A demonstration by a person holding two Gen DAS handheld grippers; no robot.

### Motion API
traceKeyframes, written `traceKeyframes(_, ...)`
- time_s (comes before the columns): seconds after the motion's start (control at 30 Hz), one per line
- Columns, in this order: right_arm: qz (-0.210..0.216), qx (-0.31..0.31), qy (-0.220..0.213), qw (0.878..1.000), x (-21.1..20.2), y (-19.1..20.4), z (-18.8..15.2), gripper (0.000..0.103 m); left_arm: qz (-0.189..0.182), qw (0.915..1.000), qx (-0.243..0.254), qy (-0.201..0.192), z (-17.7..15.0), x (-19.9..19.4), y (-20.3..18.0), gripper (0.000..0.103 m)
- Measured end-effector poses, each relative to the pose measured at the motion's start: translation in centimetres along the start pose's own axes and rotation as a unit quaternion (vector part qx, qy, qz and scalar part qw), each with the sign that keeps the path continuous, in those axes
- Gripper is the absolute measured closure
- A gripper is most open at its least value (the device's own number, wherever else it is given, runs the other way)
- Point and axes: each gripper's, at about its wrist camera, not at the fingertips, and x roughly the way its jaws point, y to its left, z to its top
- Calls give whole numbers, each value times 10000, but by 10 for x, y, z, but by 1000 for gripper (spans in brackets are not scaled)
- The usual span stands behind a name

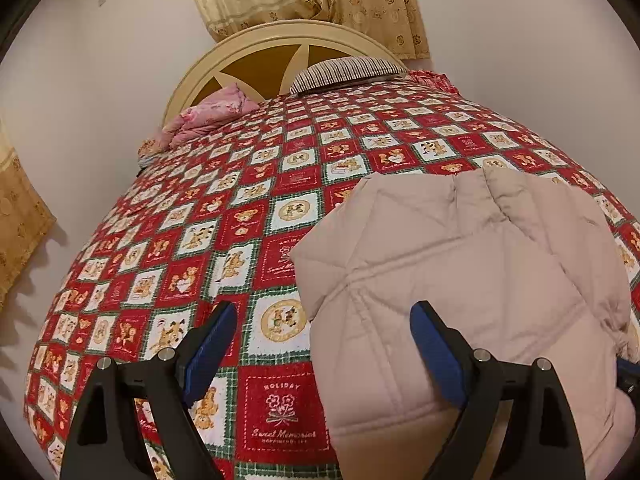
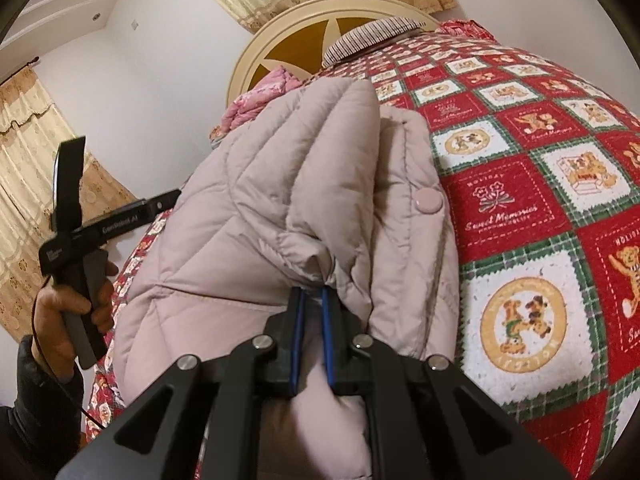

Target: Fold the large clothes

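Atop quilted bedspread (image 1: 168, 216), jacket (image 2: 256, 200) sits pinched in right hand-held gripper (image 2: 313, 300).

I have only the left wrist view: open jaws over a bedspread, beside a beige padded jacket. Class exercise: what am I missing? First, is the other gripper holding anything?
Observer: Yes. The right gripper is shut on a bunched fold of the jacket.
Operator: Any fastening on that jacket?
Observer: A round pink snap button shows on its front edge, facing the bedspread.
Operator: Who carries my gripper?
Observer: A hand in a dark sleeve grips its handle, at the left side of the jacket; the left gripper holds nothing.
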Motion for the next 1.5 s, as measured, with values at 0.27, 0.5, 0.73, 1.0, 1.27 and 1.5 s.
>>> traceKeyframes(0.27,320,173,-438,9984,-33,16,13,8,-153,9995,-288,-4,-12,-6,8,12)
traceKeyframes(0.5,3,-33,-684,9977,-55,20,23,4,-1546,9771,-1451,154,-29,-1,42,12)
traceKeyframes(0.73,58,224,-612,9979,-52,-2,45,2,-2999,9079,-2901,409,-56,19,77,12)
traceKeyframes(1.0,-355,-548,-9,9979,15,-1,87,0,-3281,9048,-2687,373,-54,29,52,7)
traceKeyframes(1.27,915,407,600,9932,58,-57,65,0,-3937,8631,-3087,693,-76,60,59,1)
traceKeyframes(1.5,1204,228,564,9909,64,-61,55,0,-4477,8396,-2959,838,-76,76,56,1)
